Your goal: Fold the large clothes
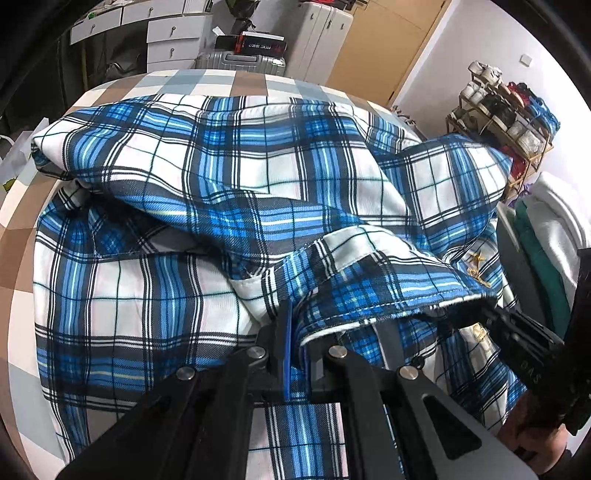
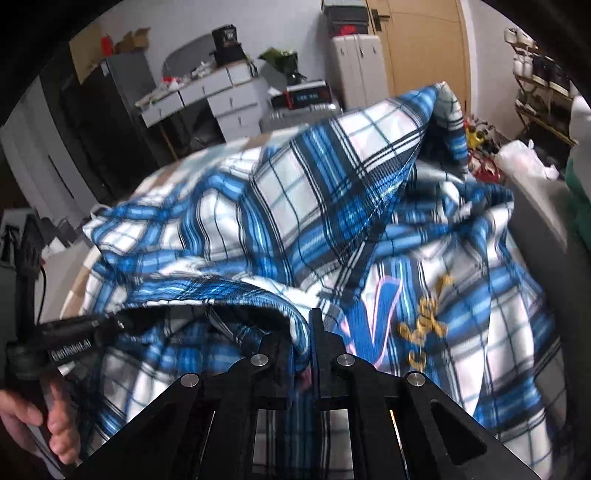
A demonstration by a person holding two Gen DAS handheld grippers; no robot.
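A large blue, white and black plaid shirt (image 1: pixel 207 192) lies bunched on a checked table (image 1: pixel 22 229). My left gripper (image 1: pixel 295 332) is shut on a hemmed edge of the shirt and holds it raised. The right gripper shows at the right edge of the left wrist view (image 1: pixel 524 332), under the same lifted edge. In the right wrist view my right gripper (image 2: pixel 308 339) is shut on a fold of the shirt (image 2: pixel 317 206), near gold embroidery (image 2: pixel 428 321). The left gripper (image 2: pixel 81 332) and the hand holding it show at the left there.
Behind the table stand white drawer units (image 1: pixel 162 33), a silver suitcase (image 1: pixel 240 61) and a wooden door (image 1: pixel 384 40). A shoe rack (image 1: pixel 502 122) and stacked clothes (image 1: pixel 546 236) are to the right. A plastic bag (image 2: pixel 524 158) lies on the floor.
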